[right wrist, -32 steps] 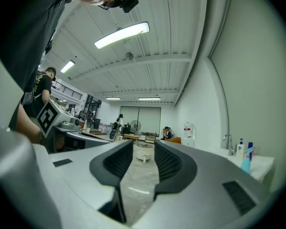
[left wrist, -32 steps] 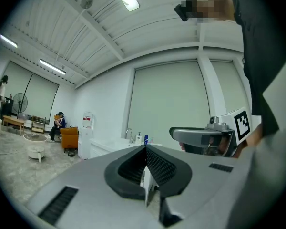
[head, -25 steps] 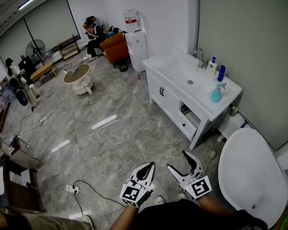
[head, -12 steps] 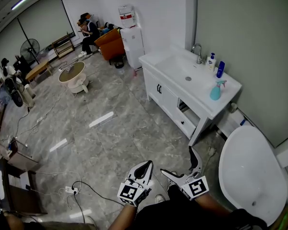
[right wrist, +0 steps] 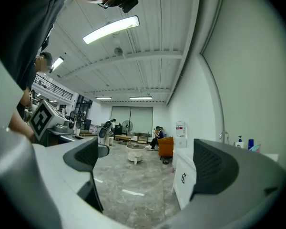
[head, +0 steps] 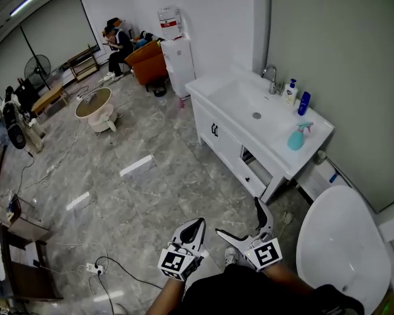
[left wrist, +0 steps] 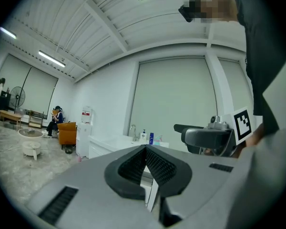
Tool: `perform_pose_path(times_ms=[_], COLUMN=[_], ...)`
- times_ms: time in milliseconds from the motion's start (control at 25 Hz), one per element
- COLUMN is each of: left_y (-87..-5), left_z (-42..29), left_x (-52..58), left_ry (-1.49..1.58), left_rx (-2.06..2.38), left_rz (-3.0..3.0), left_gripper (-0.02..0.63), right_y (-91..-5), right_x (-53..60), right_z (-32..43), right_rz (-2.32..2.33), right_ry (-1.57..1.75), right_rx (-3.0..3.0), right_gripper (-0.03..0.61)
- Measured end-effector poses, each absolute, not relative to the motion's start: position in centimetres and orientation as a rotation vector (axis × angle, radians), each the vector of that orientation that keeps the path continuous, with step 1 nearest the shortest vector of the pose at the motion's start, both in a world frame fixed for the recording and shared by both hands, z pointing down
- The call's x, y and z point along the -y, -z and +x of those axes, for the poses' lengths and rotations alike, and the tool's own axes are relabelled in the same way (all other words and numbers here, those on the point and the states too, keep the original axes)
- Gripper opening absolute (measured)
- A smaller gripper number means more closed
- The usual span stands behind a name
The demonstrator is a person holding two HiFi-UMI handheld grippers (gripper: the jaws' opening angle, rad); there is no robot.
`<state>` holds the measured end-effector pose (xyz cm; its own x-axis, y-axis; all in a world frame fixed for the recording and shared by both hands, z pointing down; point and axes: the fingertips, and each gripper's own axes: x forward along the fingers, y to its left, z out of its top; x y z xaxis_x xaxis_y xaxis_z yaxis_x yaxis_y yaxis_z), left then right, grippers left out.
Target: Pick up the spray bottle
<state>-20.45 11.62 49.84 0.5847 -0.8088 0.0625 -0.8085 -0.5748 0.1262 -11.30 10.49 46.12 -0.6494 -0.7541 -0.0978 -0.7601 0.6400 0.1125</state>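
Note:
The teal spray bottle (head: 296,137) stands on the near right corner of the white vanity counter (head: 231,85), also seen small and far in the right gripper view (right wrist: 255,147) and the left gripper view (left wrist: 160,139). My right gripper (head: 241,219) is held low over the floor, well short of the vanity, its jaws wide open and empty (right wrist: 148,159). My left gripper (head: 196,226) is beside it, jaws pressed together with nothing between them (left wrist: 146,150).
On the counter behind the sink basin (head: 256,107) stand a white pump bottle (head: 290,90) and a blue bottle (head: 304,102) by the tap (head: 272,79). A white toilet (head: 342,241) is at the right. A water dispenser (head: 170,48), a round table (head: 94,106), floor cables (head: 108,277) and a seated person (head: 114,46) lie further off.
My right gripper's jaws have spread from partly open to wide open. Both grippers and the view have shifted forward towards the vanity. The left gripper stays shut.

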Motion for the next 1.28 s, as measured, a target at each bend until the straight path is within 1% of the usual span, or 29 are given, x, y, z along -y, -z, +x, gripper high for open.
perform_pose_path(times_ms=[400, 800, 1280], left_y=[-49.4, -49.3, -50.8], left_z=[-17.1, -13.6, -11.8], left_x=[-3.4, 1.1, 7.7], left_ry=[-0.010, -0.036, -0.058], left_rx=[1.373, 1.342, 1.227], left_rz=[2.680, 2.698, 2.733], left_gripper=[-0.005, -0.005, -0.005], right_y=[-47.2, -47.2, -48.8], right_x=[-2.2, 2.9, 9.1], right_z=[-7.3, -3.3, -1.7], right_rz=[-1.322, -1.376, -1.474], right_ry=[-0.181, -0.148, -0.135], right_rx=[-2.836, -2.800, -2.758], right_gripper=[0.592, 0.592, 0.592])
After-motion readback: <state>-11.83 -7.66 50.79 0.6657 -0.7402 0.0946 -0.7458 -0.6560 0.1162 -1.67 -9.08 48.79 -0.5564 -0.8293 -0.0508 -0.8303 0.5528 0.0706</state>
